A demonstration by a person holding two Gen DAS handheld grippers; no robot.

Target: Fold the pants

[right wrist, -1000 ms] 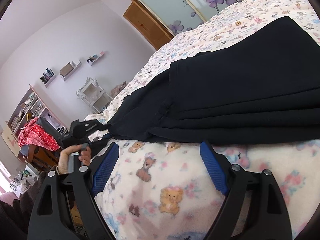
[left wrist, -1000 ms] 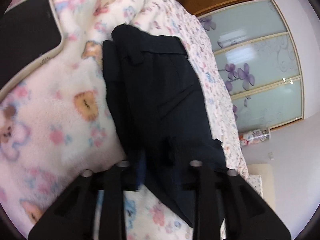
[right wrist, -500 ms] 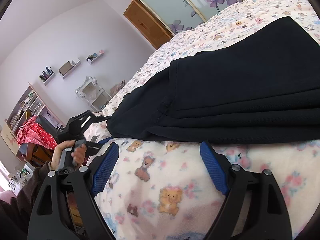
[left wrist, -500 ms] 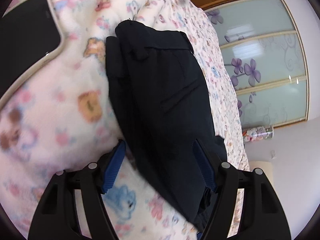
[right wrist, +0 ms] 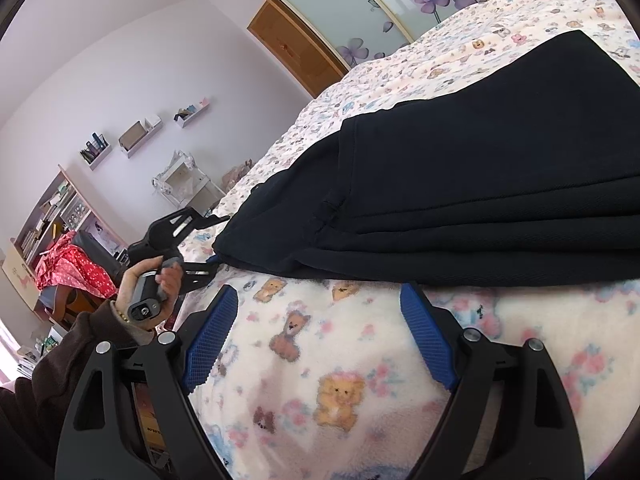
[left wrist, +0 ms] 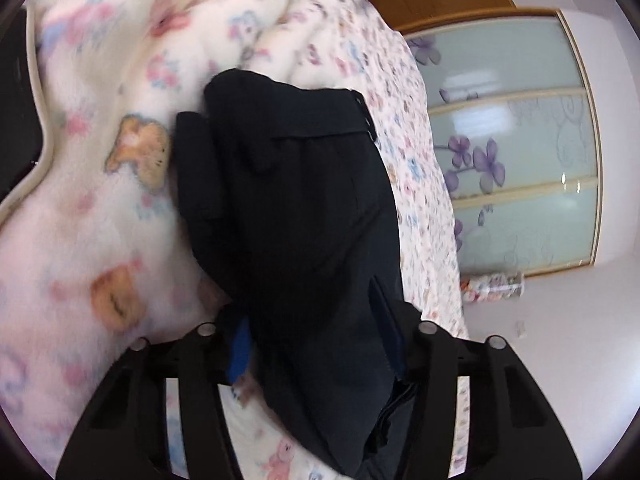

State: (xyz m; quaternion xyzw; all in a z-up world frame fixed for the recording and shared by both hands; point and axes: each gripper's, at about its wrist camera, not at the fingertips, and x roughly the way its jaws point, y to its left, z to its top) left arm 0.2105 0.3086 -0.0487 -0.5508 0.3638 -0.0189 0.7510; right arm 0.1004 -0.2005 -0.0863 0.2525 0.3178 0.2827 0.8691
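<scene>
The dark navy pants [left wrist: 296, 216] lie folded in a stack on the fleece bear-print blanket [left wrist: 112, 200]. In the left wrist view my left gripper [left wrist: 316, 340] straddles the near end of the stack, its jaws wide apart with cloth between them; the blue pads are mostly hidden by cloth. In the right wrist view the pants [right wrist: 480, 184] show several stacked layers. My right gripper [right wrist: 320, 328] is open and empty over the blanket, just short of the stack's edge. The left gripper [right wrist: 200, 240] shows there at the stack's left end.
A black phone [left wrist: 16, 112] in a pale case lies on the blanket at the far left. Sliding wardrobe doors [left wrist: 516, 152] with purple flowers stand beyond the bed. Shelves and a red cloth [right wrist: 72, 268] are at the room's left side.
My left gripper closed onto the stack's end a second ago, opened, and has now pushed forward around the cloth. The right gripper has stayed still and open.
</scene>
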